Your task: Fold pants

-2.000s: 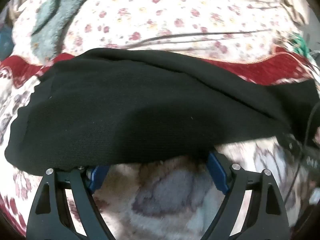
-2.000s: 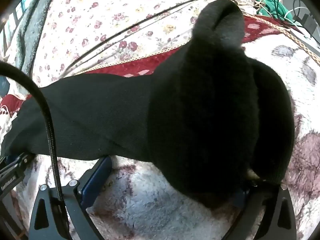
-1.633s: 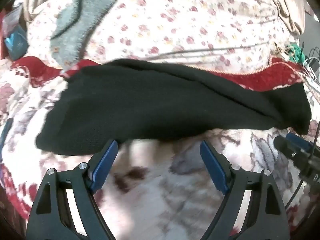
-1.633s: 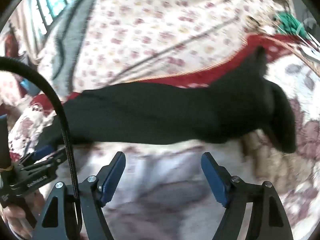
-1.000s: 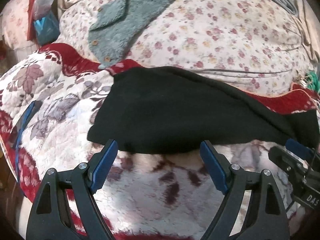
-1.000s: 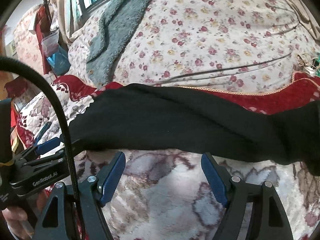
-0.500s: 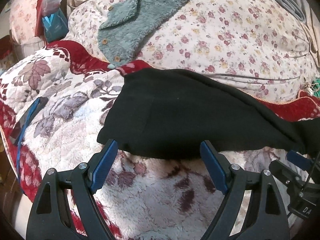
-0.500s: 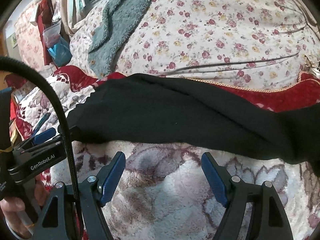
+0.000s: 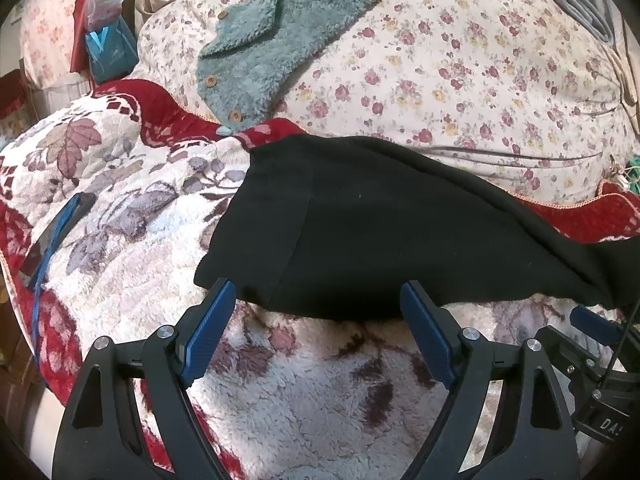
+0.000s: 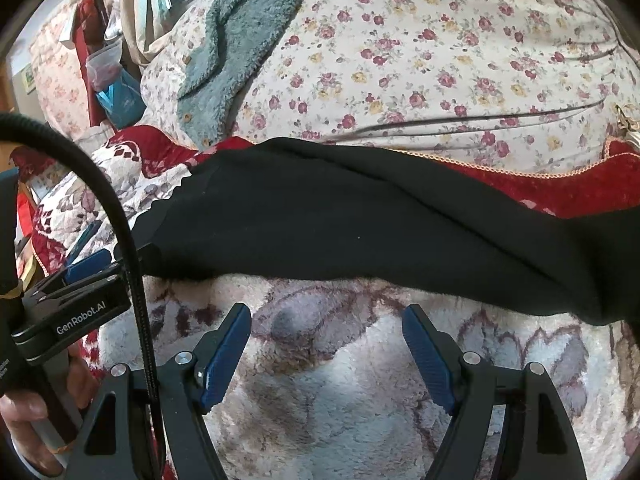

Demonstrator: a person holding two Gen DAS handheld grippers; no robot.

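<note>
Teal fleece on floral quilt

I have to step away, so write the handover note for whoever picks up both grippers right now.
Left gripper: open, empty, just short of the pants' near edge.
Right gripper: open, empty, over bare blanket in front of the pants.
Pants: black, lying in one long band across the blanket, one end at the left, the other running out of view to the right. Nothing holds them.
Done: they look folded lengthwise, judging by the narrow band; I cannot tell for sure.
Left: fold the band end to end, probably from the left end, then smooth it.
</note>
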